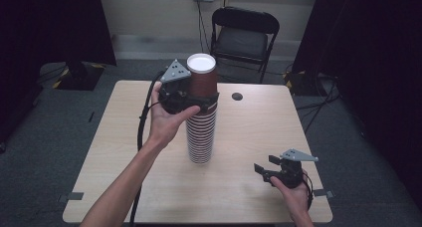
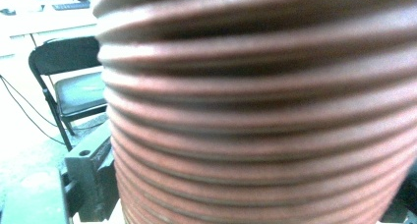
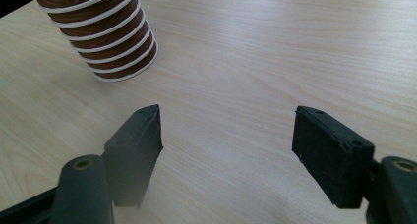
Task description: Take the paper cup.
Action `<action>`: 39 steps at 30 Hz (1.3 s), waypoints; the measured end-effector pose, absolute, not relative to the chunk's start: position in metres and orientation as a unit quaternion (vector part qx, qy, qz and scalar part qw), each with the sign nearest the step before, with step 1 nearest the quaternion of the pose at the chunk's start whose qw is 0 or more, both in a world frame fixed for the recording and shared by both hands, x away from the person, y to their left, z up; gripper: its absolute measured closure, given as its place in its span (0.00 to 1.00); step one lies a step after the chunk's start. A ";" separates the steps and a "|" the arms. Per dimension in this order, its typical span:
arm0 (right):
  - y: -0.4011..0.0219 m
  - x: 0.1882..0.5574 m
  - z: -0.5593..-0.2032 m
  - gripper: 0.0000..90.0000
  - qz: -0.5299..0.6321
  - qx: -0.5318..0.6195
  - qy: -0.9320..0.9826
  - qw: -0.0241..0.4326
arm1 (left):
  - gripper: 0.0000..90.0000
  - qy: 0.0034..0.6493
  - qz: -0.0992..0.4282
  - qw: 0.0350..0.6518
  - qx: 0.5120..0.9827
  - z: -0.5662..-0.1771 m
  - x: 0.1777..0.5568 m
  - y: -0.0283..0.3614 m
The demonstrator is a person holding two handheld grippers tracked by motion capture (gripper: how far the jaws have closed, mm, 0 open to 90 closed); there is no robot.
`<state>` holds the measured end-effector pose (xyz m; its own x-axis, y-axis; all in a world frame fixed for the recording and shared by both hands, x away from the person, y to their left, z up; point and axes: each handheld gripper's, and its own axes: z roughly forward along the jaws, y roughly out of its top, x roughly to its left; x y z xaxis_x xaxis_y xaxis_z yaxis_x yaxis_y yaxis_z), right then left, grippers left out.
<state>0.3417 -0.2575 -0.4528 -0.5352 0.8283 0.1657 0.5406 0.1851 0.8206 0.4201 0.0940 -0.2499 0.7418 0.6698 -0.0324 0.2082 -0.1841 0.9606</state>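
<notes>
Toppling threatens: left claw (image 1: 201, 98) clamps the tall cup stack (image 1: 201, 130) up high; a sideways tug tips it across the surface (image 1: 249, 137). Right claw (image 3: 226, 145) gapes, empty.

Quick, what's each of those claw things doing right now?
Left gripper: jaws around the stack of brown paper cups near its top; grip cannot be told.
Right gripper: open, holding nothing.

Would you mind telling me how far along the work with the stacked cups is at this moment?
Done: a tall stack of brown paper cups stands upside down on the table.
In hand: the left gripper is around the stack just below the top cup; whether its pads press yet cannot be told.
Left: the top cup still sits on the stack, unlifted. The right gripper waits open over bare table.
</notes>
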 end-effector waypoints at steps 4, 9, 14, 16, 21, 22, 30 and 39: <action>-0.258 0.342 -0.453 0.29 0.447 0.458 0.751 0.160 | 0.12 0.293 0.205 0.575 0.736 -0.245 0.420 0.094; -0.257 0.342 -0.454 0.29 0.447 0.456 0.753 0.159 | 0.12 0.288 0.215 0.583 0.729 -0.239 0.418 0.092; -0.258 0.342 -0.454 0.28 0.447 0.457 0.752 0.159 | 0.12 0.291 0.224 0.603 0.708 -0.230 0.416 0.093; -0.258 0.342 -0.454 0.28 0.447 0.460 0.750 0.160 | 0.12 0.287 0.221 0.606 0.708 -0.225 0.416 0.092; -0.258 0.342 -0.454 0.28 0.447 0.462 0.750 0.159 | 0.12 0.284 0.227 0.616 0.699 -0.216 0.412 0.092; -0.258 0.342 -0.454 0.28 0.447 0.462 0.749 0.159 | 0.12 0.282 0.231 0.617 0.697 -0.214 0.411 0.092; -0.259 0.342 -0.454 0.28 0.449 0.461 0.749 0.157 | 0.12 0.279 0.241 0.626 0.687 -0.206 0.410 0.095; -0.259 0.342 -0.454 0.28 0.450 0.460 0.749 0.156 | 0.12 0.278 0.252 0.636 0.674 -0.195 0.403 0.097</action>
<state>0.3417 -0.2588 -0.4537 -0.5285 0.8294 0.1810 0.5491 0.1714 0.8180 0.4033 0.0965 -0.1945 0.7188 0.6951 -0.0133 0.0537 -0.0364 0.9979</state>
